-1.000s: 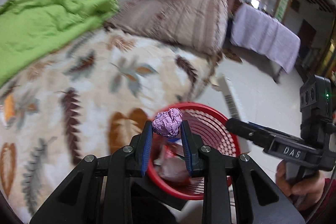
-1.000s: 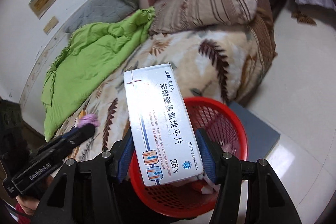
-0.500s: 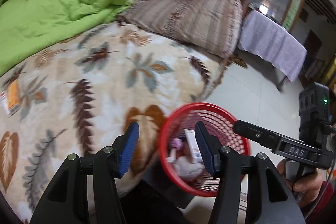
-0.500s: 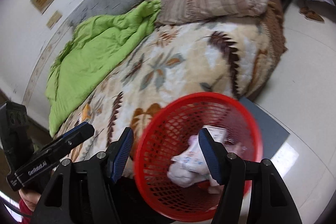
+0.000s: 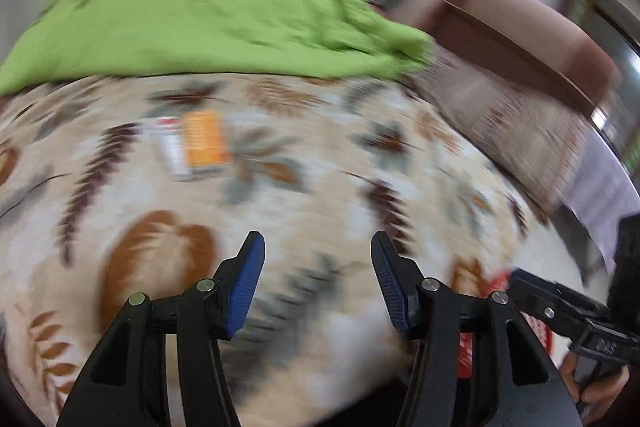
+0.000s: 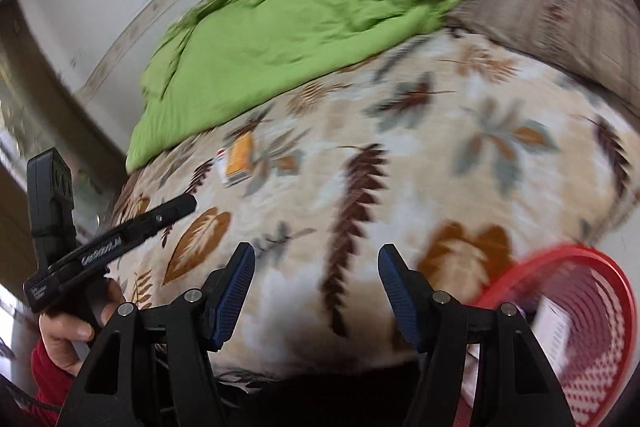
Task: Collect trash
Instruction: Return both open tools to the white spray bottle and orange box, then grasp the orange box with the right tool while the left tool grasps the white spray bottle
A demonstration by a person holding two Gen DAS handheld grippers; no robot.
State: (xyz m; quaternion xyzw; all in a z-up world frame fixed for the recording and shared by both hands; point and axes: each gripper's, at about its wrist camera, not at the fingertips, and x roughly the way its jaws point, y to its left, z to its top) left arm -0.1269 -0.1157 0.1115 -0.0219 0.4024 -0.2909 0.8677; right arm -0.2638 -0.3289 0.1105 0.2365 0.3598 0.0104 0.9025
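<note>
Two black grippers with blue ribbed pads stand apart-jawed over a cream fleece blanket printed with brown and grey leaves (image 5: 312, 195), and neither holds anything. In the left wrist view the left gripper (image 5: 318, 279) fills the lower middle of the frame, its pads well separated with only blurred blanket showing between them. In the right wrist view the right gripper (image 6: 316, 291) sits likewise at the bottom centre, jaws spread a little wider, nothing touching either pad.

A small orange-and-white carton (image 5: 196, 145) (the print is too smeared to read) lies flat on the blanket, left of centre in the left view and at middle left in the right view (image 6: 238, 161), well apart from both grippers.

A round red plastic mesh basket (image 6: 592, 311) occupies the lower right corner of the right view, with a white box partly visible inside. A crumpled lime-green quilt (image 5: 208, 11) covers the upper part of both frames. A hand in a red sleeve (image 6: 66, 331) grips the left tool's handle at lower left.
</note>
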